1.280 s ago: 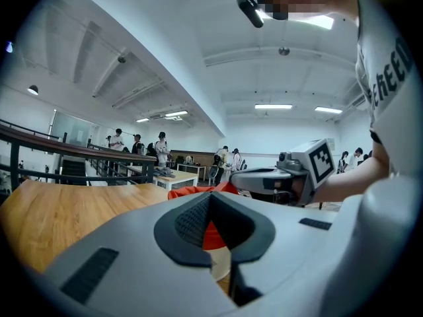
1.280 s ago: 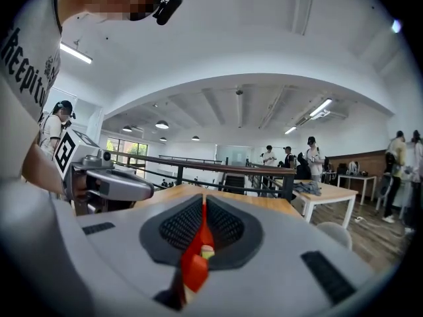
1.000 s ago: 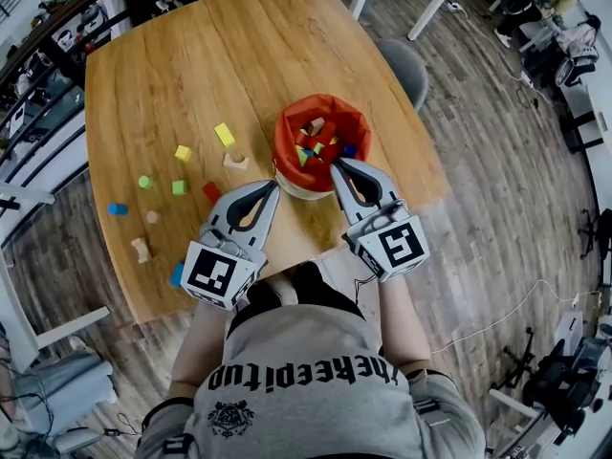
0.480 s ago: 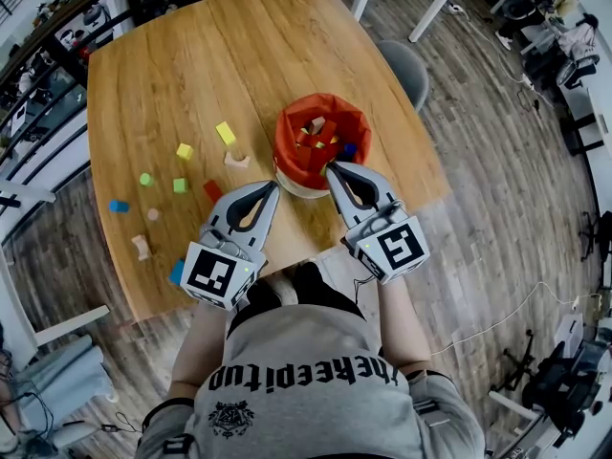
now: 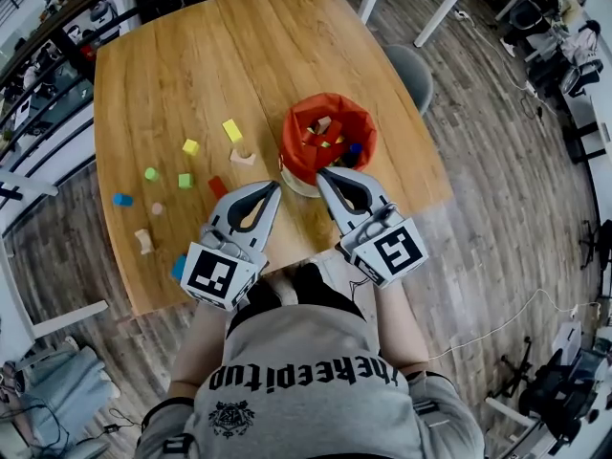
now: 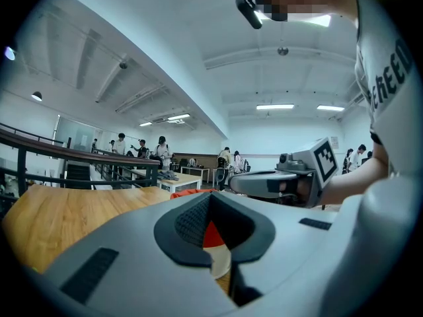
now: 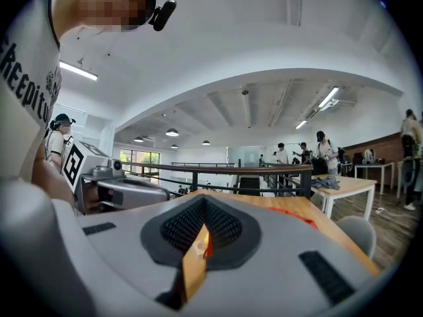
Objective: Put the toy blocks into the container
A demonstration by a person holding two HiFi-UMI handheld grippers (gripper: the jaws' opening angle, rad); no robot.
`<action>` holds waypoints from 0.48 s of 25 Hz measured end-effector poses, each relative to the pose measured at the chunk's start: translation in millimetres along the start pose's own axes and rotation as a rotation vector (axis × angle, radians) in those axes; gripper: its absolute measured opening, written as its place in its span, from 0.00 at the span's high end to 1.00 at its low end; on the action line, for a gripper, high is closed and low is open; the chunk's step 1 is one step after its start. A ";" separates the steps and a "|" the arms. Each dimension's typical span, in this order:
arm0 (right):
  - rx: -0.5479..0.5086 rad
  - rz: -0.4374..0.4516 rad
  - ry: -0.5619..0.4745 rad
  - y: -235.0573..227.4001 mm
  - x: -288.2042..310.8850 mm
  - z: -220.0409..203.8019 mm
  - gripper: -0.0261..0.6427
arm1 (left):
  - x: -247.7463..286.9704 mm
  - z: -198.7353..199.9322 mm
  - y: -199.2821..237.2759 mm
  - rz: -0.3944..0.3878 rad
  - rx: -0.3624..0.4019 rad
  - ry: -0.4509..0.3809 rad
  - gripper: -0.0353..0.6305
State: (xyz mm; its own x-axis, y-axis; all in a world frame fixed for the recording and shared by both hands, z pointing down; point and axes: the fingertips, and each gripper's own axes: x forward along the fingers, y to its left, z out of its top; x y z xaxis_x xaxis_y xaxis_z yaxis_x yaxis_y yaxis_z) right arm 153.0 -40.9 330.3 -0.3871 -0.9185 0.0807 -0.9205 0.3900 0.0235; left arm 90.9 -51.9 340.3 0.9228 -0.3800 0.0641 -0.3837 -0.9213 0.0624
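- Head view, looking steeply down: a wooden desk carries a red soft-sided container near its front edge, with a heap of mixed-colour toy blocks inside it.
- More pieces lie loose on the desk, left of the container: a large yellow block, a pale wooden arch near the container, a small yellow block, two green blocks, a red block, a blue block and a pale wooden peg farthest left.
- Left gripper: jaws pressed together with nothing between them, held level over the desk just in front of the container, to its left.
- Right gripper: jaws have just closed the last bit and now meet, empty, with the tips at the container's near rim.
- Left gripper view: the container's red wall and pale base show just beyond the closed tips, with the right gripper to the right.
- A person in a grey shirt fills the bottom of the head view and holds both grippers.
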 end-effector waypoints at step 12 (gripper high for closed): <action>0.005 0.121 -0.010 38.5 20.0 -1.4 0.94 | -19.2 4.4 9.7 0.055 0.005 -0.020 0.93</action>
State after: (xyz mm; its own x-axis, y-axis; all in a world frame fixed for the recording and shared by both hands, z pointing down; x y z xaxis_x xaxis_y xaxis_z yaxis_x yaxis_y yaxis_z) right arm 109.9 -44.2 334.2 -0.4962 -0.8651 0.0731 -0.8671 0.4981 0.0089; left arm 69.6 -53.9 335.2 0.9007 -0.4318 0.0475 -0.4340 -0.8993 0.0540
